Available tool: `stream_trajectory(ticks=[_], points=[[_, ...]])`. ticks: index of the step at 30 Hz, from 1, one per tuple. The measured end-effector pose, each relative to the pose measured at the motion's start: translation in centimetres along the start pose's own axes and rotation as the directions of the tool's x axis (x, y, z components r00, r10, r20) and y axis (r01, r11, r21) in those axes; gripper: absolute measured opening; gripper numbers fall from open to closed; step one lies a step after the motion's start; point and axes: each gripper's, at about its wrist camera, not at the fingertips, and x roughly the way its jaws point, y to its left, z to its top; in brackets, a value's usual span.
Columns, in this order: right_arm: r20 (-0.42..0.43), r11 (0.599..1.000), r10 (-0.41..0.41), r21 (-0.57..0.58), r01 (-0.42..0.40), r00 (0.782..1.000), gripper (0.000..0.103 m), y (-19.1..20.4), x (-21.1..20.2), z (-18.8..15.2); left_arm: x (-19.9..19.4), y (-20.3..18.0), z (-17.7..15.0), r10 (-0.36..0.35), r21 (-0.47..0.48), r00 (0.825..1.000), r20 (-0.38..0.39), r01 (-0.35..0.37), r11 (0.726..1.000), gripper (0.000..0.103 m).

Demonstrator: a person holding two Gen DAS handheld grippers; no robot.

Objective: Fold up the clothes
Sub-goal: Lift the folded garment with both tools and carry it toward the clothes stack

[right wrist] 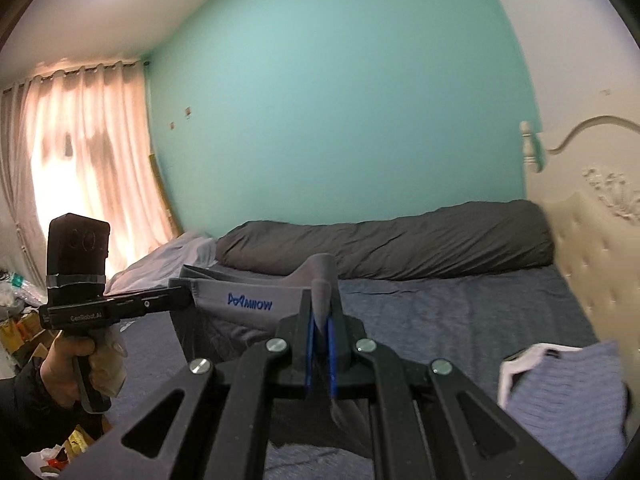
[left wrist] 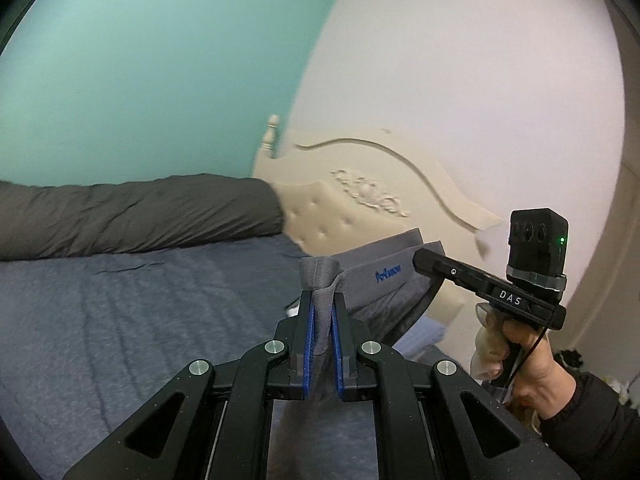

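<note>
A grey pair of underwear (left wrist: 380, 278) with blue lettering on its waistband hangs stretched in the air above the bed. My left gripper (left wrist: 322, 300) is shut on one bunched end of the waistband. In the left wrist view my right gripper (left wrist: 420, 260) pinches the other end, with a hand (left wrist: 528, 368) on its handle. From the right wrist view, the right gripper (right wrist: 320, 304) is shut on a fold of the same grey cloth, and the waistband (right wrist: 248, 300) runs left to the left gripper (right wrist: 182, 298).
The bed has a blue sheet (left wrist: 120, 320), a dark grey rolled duvet (right wrist: 384, 240) along the teal wall and a cream tufted headboard (left wrist: 360, 188). A blue striped garment (right wrist: 560, 392) lies near the headboard. Curtains (right wrist: 80, 152) and floor clutter (right wrist: 24, 320) are at the left.
</note>
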Motion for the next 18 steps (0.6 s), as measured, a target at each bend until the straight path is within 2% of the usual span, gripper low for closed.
stream_trajectory(ticks=[7,18], points=[[0.026,0.996,-0.087,0.024,0.086,0.996,0.005,-3.8,-6.5,-0.1,3.9,-7.3,1.3,-0.083,0.059,0.996,-0.028,0.085,0.995,0.008],[0.052,0.976,-0.208,0.081,0.204,0.977,0.005,-10.0,-14.9,-1.6,10.9,-15.7,0.9,-0.187,0.085,0.978,-0.095,0.196,0.977,0.008]])
